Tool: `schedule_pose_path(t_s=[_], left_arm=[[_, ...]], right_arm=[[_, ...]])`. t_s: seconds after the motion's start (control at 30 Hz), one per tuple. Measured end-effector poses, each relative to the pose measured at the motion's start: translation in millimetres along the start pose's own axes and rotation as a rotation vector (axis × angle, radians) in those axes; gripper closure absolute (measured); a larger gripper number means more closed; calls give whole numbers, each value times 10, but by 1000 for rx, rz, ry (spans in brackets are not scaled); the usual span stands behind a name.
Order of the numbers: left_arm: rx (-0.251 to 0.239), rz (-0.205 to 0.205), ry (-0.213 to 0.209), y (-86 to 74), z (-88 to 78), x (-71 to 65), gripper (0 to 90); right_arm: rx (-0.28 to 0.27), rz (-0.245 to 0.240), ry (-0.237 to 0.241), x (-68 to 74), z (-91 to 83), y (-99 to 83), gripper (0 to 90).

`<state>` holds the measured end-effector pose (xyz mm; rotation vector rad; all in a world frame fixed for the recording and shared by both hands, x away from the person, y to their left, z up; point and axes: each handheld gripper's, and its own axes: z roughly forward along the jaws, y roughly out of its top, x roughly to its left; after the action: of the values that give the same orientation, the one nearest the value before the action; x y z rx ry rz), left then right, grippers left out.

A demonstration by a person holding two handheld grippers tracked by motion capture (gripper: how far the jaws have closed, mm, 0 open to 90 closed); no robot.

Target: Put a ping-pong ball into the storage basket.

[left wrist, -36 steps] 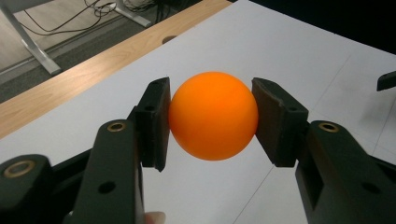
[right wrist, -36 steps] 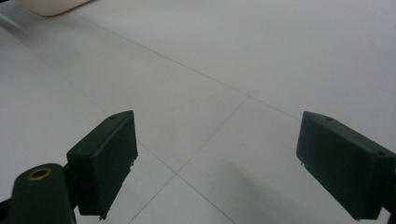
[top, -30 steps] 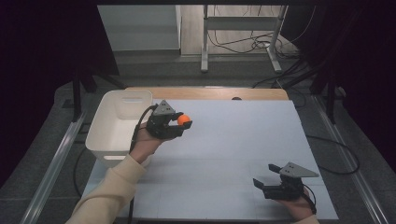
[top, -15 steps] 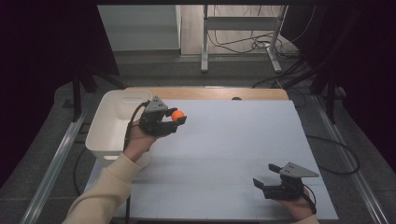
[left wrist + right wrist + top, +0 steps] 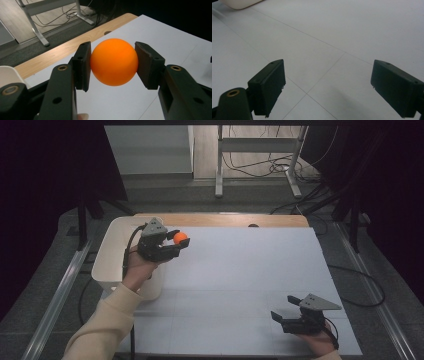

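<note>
An orange ball (image 5: 180, 238) (image 5: 114, 61) is clamped between the two black pads of my left gripper (image 5: 179, 241) (image 5: 113, 65), which is shut on it and held above the table's left rear, beside the white bin (image 5: 111, 251). In the left gripper view the pads press the ball's two sides. My right gripper (image 5: 278, 318) (image 5: 327, 88) rests low near the table's front right corner. Its jaws stand wide apart with only the white tabletop between them.
The white table sheet (image 5: 250, 275) covers most of the surface, with a wooden strip (image 5: 225, 220) along the far edge. A corner of the white bin (image 5: 239, 3) shows far off. A metal stand (image 5: 257, 165) and cables lie on the floor beyond.
My left hand has carried the orange ball leftward and a little up, closer to the white bin. The right gripper has stayed where it was.
</note>
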<state>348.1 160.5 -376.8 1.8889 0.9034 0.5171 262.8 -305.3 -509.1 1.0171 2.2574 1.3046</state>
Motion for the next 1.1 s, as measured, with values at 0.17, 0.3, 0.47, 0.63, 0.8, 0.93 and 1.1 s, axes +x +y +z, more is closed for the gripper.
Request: schedule_pose_path(t_s=[0.17, 0.3, 0.47, 0.63, 0.8, 0.93, 1.1], left_arm=[[-7, -13, 14, -4, -48, 57, 497], [-12, -22, 24, -6, -77, 95, 497], [-15, -32, 39, -8, -119, 148, 497], [-16, -53, 56, -23, -149, 214, 497], [-16, -68, 72, -37, -185, 274, 497], [-17, -80, 90, -48, -224, 333, 497], [-11, -94, 111, -72, -263, 409, 496]], right_arm=[[0, -1, 0, 1, 1, 0, 129], [-1, 0, 0, 1, -1, 1, 129], [0, 1, -1, 0, -1, 1, 129], [0, 2, -1, -1, 0, 0, 129], [1, 1, -2, 2, 0, 0, 129], [1, 1, -3, -1, 0, 0, 129], [1, 2, -3, 1, 1, 0, 129]])
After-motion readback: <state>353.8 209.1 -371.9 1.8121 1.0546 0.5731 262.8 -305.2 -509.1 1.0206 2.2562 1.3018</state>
